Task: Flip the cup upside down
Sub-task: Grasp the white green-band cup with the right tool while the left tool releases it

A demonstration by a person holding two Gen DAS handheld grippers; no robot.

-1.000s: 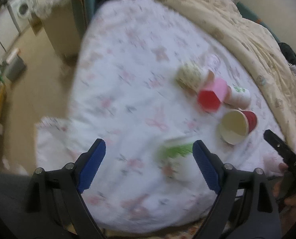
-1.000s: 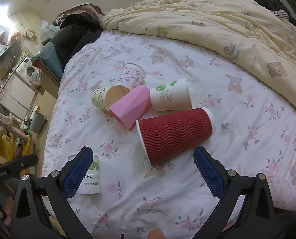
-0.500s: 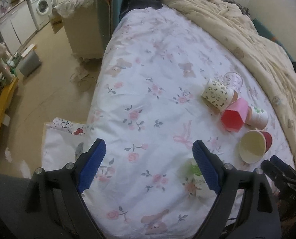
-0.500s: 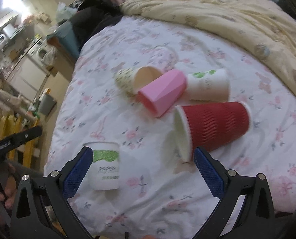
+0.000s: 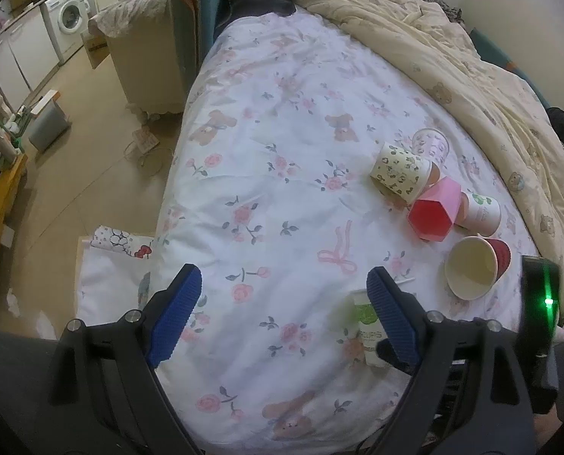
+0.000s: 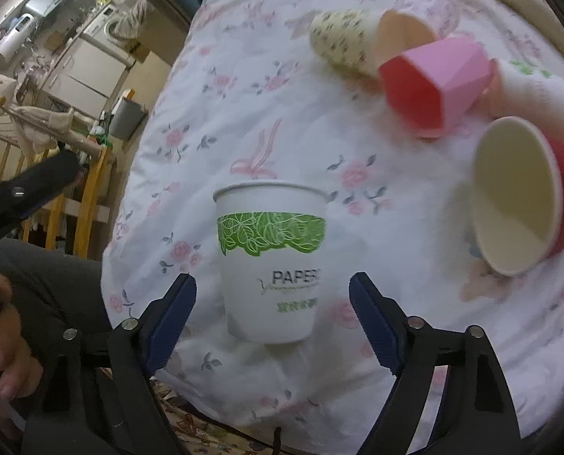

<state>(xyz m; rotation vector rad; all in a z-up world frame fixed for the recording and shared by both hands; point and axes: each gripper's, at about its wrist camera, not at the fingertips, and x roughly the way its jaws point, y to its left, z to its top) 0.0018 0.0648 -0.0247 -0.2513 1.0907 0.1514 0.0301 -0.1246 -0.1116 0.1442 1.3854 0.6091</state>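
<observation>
You are lining up the grasp: your right tool [image 6: 272, 316] hangs released, its jaws wide on either side of the white paper cup with the green leaf band [image 6: 270, 261], not touching it. The cup stands upright, mouth up, near the bed's [image 6: 244, 83] front edge. Next, close on its wall and invert it. Your left tool [image 5: 282, 316] is released too, empty.

Softly, evenly lit indoors with faint shadows, strongly fisheye-bent and vignetted black at the corners, motion-blurred across the far cups [image 6: 426, 57] in the right wrist view, sharper elsewhere.
</observation>
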